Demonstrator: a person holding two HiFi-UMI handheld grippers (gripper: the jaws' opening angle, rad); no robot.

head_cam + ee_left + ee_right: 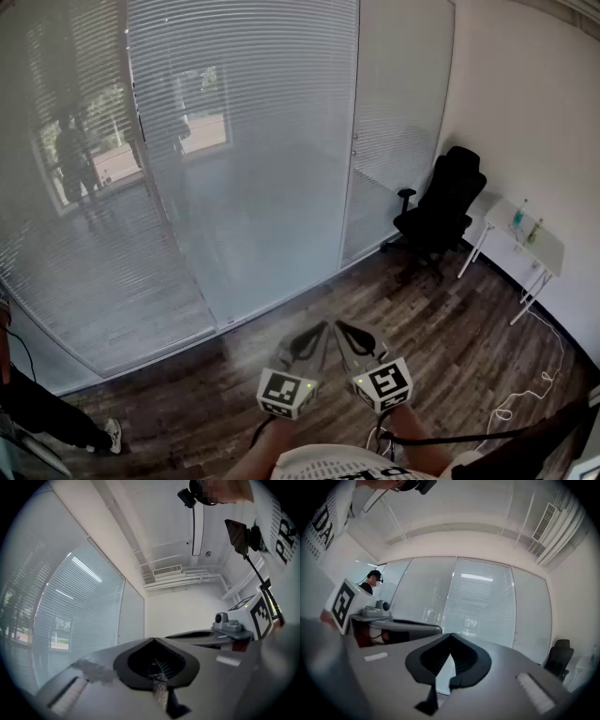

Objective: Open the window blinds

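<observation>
Window blinds (244,141): seen lowered across the whole glass wall. The slats are turned nearly flat, and hazy reflections are carried on the glass.
Left gripper (319,331): held level and well short of the blinds, pointed towards them. Its fingers are shown pressed together at the tips in the left gripper view, and nothing is held between them.
Right gripper (345,330): held just beside the left one, equally far from the blinds. Its fingers are closed tip to tip and nothing is gripped.
Office chair (441,211): black, placed at the right end of the blinds, near the corner.
White table (539,246): set right of the blinds beyond the chair, against the side wall, with small bottles (518,216) stood on it.
Wood floor (441,328): laid between the blinds and the grippers.
</observation>
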